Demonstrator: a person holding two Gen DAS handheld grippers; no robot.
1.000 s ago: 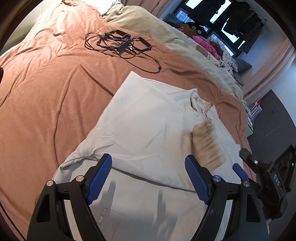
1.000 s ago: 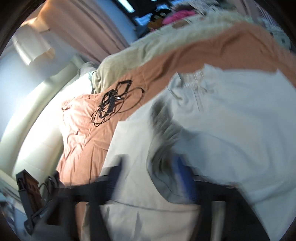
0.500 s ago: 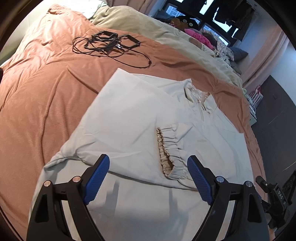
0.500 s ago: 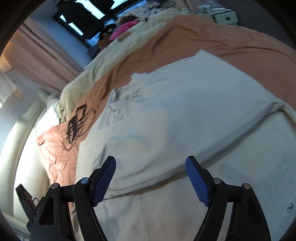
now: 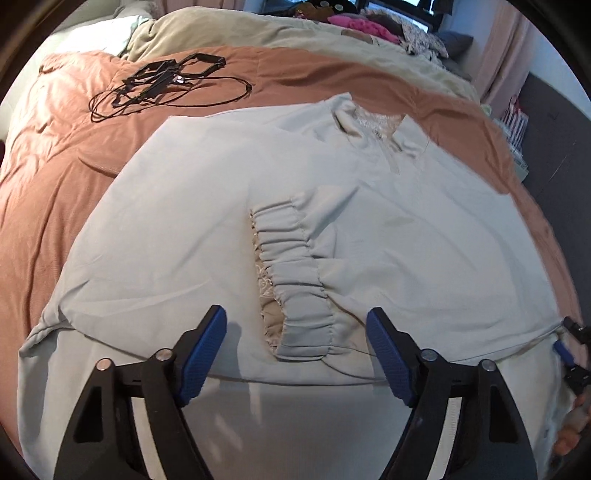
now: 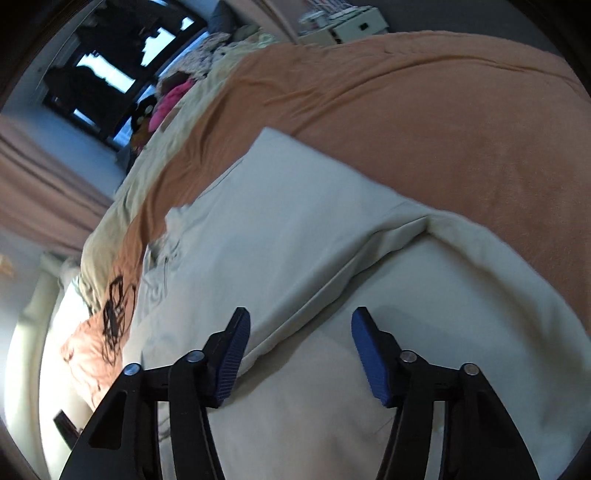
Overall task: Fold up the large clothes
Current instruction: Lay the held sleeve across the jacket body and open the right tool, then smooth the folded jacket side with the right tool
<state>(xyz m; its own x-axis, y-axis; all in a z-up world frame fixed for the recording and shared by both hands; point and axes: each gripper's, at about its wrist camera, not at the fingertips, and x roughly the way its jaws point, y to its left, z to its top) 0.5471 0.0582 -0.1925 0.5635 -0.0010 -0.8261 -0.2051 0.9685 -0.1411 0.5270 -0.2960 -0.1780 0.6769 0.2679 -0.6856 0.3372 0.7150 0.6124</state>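
Note:
A large pale grey-green garment point(image 5: 369, 229) lies flat on the orange bedspread point(image 5: 55, 177), collar point(image 5: 373, 129) at the far end. Both sleeves are folded in over the chest, and one elastic cuff point(image 5: 295, 280) rests in the middle. My left gripper point(image 5: 295, 354) hovers just above the cuff's near end; its jaws are closing and the pads press on nothing. My right gripper point(image 6: 299, 350) hangs over the garment point(image 6: 295, 229) at its side, where a folded sleeve edge point(image 6: 332, 291) runs between the fingers. Its jaws are closing too, with no cloth pinched. It also shows at the left view's right edge point(image 5: 567, 354).
A tangle of black cable point(image 5: 162, 79) lies on the bedspread beyond the garment. A beige blanket point(image 5: 295, 33) and pink clothes point(image 5: 354, 22) line the bed's far side. A white drawer unit point(image 6: 347, 26) stands past the bed. A hand point(image 5: 572, 424) shows at the lower right.
The right sleeve was let go and now lies across the chest, cuff in the middle. Both grippers sank closer to the garment. The right one rolled and swung to the side. Both jaws narrowed.

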